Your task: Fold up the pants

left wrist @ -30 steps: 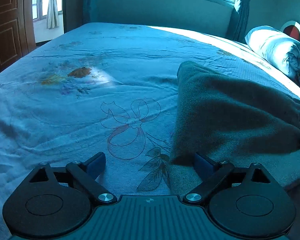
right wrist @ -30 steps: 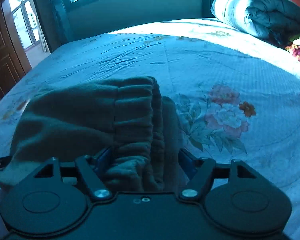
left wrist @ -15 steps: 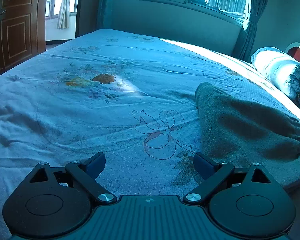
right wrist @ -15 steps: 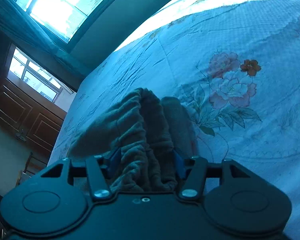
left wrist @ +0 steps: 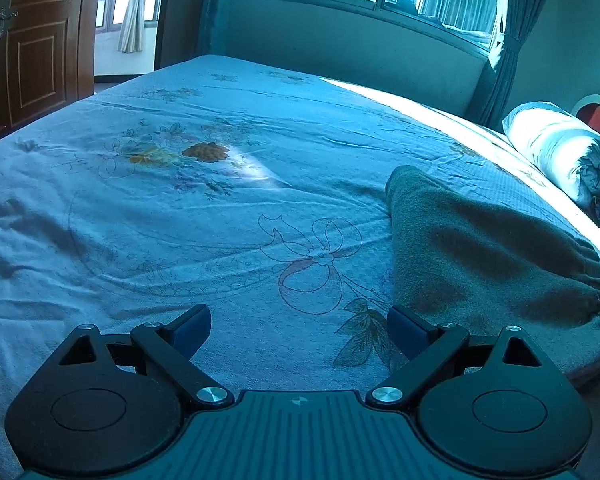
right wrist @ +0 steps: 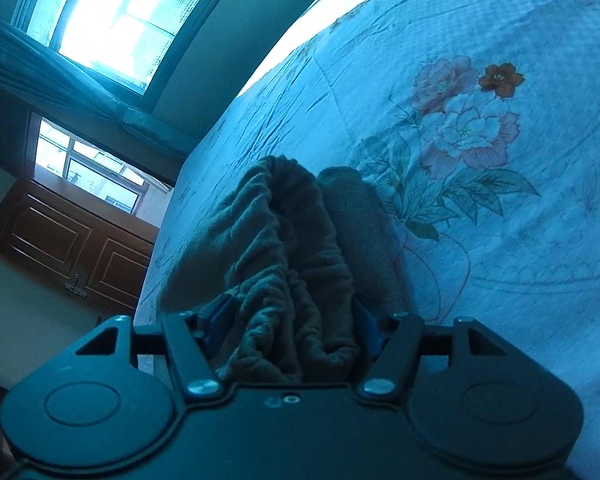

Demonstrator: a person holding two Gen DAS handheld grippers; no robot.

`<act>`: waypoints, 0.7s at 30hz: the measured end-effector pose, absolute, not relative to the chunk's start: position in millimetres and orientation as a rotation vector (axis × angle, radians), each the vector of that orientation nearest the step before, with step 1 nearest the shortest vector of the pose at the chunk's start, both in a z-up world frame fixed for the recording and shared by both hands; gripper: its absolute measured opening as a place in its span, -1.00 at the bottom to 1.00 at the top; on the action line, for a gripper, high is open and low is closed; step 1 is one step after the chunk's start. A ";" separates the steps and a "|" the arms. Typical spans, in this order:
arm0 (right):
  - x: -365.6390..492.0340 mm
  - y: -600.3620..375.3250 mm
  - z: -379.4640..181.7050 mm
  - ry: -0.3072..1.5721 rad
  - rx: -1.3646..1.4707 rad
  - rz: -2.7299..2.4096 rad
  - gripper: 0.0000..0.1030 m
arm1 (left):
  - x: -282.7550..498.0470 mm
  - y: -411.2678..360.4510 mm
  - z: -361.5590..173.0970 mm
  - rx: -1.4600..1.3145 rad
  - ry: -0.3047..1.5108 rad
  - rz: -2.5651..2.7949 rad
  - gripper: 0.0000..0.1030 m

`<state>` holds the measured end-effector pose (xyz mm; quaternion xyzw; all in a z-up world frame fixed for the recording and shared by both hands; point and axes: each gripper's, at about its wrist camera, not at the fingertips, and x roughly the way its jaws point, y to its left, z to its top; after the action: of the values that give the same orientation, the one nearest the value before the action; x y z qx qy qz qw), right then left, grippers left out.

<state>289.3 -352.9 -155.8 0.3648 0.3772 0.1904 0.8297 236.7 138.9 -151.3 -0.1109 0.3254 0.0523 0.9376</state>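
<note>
fleece pants bunch, gathered waistband pinched in right tongs.

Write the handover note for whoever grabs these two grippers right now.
Left gripper: jaws open, empty, low over the floral bedsheet, just left of the pants.
Right gripper: jaws shut on the pants' gathered elastic waistband, camera rolled sideways.
Pants: dark green fleece, lying in a folded stack on the bed, the waistband end bunched in the right gripper.
Done: at least one fold, apparently.
Left: lay the waistband end down, release, smooth.
</note>
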 end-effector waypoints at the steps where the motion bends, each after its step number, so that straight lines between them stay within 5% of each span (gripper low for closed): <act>1: 290.8 -350.0 -154.6 0.805 0.749 0.401 -0.14 | 237.1 136.6 -152.2 -0.225 0.668 0.102 0.83; 4: 284.2 -353.9 -134.2 0.753 0.703 0.411 -0.68 | 239.3 130.3 -152.1 -0.210 0.671 0.089 0.83; 9: 278.3 -355.6 -132.2 0.763 0.605 0.355 -0.75 | 247.1 126.7 -150.6 -0.211 0.666 0.077 0.83; 15: 261.8 -371.8 -131.8 0.707 0.662 0.286 -0.37 | 254.4 124.3 -143.9 -0.222 0.639 0.040 0.83; 17: 256.2 -378.0 -128.2 0.671 0.687 0.282 -0.07 | 259.0 123.7 -144.0 -0.229 0.638 0.014 0.83; 19: 258.3 -383.7 -129.7 0.663 0.706 0.266 0.48 | 267.4 122.6 -147.2 -0.261 0.655 -0.014 0.83; 21: 265.4 -387.7 -135.5 0.684 0.729 0.274 0.50 | 276.5 119.7 -150.8 -0.303 0.677 -0.061 0.83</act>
<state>265.4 -387.7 -135.5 0.3486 0.3267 0.1308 0.8687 276.5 119.7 -150.8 -0.1482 0.3309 -0.0300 0.9315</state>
